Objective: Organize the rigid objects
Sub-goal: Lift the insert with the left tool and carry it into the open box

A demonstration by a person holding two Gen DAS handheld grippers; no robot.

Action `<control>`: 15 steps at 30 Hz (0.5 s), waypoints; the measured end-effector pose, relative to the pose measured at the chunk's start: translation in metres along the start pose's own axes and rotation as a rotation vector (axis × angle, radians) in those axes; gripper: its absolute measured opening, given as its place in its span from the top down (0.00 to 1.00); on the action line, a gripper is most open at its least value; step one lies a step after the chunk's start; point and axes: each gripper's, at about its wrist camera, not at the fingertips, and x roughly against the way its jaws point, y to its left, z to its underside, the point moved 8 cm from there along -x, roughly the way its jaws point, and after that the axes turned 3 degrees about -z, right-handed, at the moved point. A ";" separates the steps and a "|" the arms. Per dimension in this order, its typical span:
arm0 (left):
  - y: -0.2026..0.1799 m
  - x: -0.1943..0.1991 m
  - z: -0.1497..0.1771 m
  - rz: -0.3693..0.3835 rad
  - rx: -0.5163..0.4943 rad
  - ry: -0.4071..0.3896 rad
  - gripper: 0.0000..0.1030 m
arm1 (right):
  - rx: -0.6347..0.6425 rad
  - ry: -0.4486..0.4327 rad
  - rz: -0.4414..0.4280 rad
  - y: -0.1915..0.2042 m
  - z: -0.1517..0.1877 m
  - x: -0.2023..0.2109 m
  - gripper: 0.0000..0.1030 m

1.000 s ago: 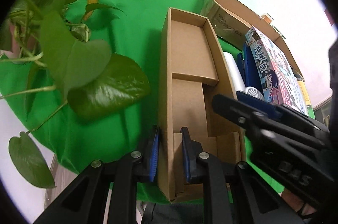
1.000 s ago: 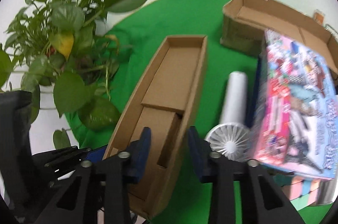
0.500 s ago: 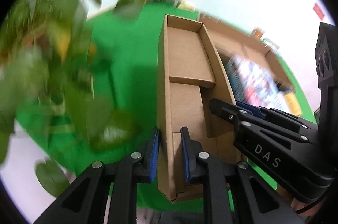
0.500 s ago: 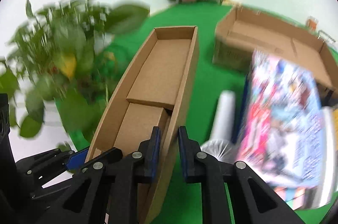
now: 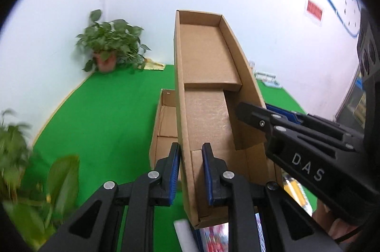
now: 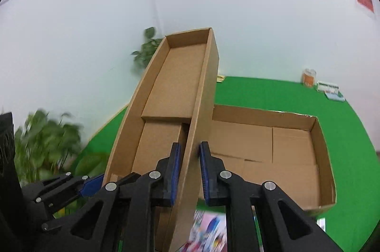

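A long shallow cardboard tray (image 5: 209, 76) is held up in the air, tilted with its far end raised. My left gripper (image 5: 191, 171) is shut on its left side wall. My right gripper (image 6: 189, 171) is shut on its right side wall; the tray also shows in the right wrist view (image 6: 175, 90). The right gripper appears in the left wrist view (image 5: 296, 140) at the tray's right side. A larger open cardboard box (image 6: 296, 147) lies on the green cloth below and behind the tray, and shows in the left wrist view (image 5: 163, 123). It looks empty.
A colourful picture book (image 6: 209, 230) and a white tube (image 5: 185, 235) lie blurred below the tray. A potted plant (image 5: 109, 50) stands at the table's far corner and leafy plants (image 6: 45, 147) at the left. Small jars and boxes (image 6: 320, 84) stand by the white wall.
Both grippers have lifted the tray off the green cloth and carried it up and toward the large box. The right gripper closed on the tray's right wall a second ago.
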 end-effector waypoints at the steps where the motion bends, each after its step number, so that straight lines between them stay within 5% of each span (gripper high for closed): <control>1: 0.000 -0.013 -0.005 0.002 -0.008 0.021 0.83 | -0.009 0.013 0.004 -0.008 -0.004 -0.007 0.86; 6: 0.015 -0.070 -0.001 -0.012 -0.008 0.120 0.83 | -0.051 0.134 -0.008 -0.048 -0.011 -0.075 0.86; 15: 0.039 -0.164 0.027 -0.043 0.014 0.293 0.84 | -0.089 0.316 -0.051 -0.055 0.019 -0.221 0.86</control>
